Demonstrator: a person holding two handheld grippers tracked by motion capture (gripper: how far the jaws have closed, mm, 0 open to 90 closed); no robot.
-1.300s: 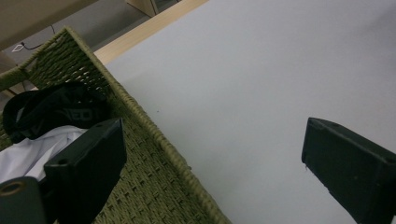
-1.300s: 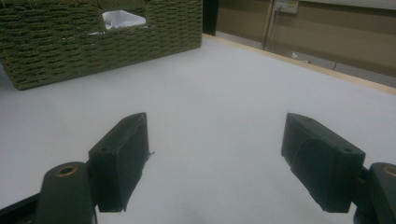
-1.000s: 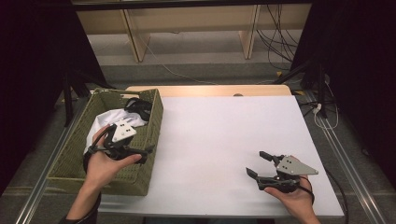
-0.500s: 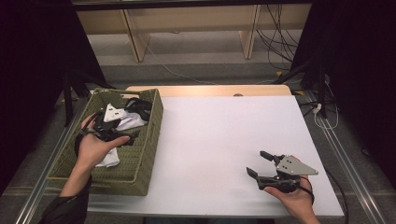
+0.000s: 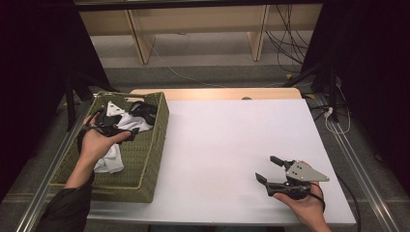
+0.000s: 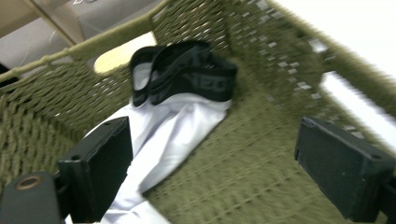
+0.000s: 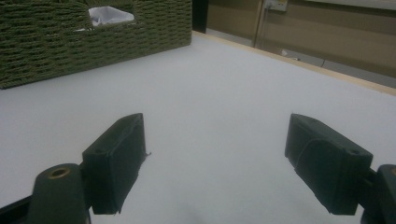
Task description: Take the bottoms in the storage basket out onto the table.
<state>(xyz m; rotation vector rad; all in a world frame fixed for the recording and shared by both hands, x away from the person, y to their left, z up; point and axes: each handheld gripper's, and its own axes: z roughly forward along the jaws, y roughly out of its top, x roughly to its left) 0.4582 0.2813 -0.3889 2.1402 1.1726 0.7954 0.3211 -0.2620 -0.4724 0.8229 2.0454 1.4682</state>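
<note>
- The left hand-held gripper [image 5: 126, 135] is hovering inside the woven basket [image 5: 155, 145] at the left of the high view. Its jaws are standing spread and have just been closing slightly, with nothing pinched between them.
- The white garment [image 6: 163, 140] is lying on the basket floor, centre of the left gripper view, partly between the jaws but not clamped.
- Judged soft, light and limp, the white garment is likely to drape and slide; a bunched fold or the thicker black waistband [image 6: 187, 74], upper centre of that view, is offering the firmest hold.
- The basket is holding only this crumpled clothing.
- The right hand-held gripper [image 5: 271, 170] is resting, jaws spread, above the bare tabletop [image 5: 232, 145] at lower right.
</note>
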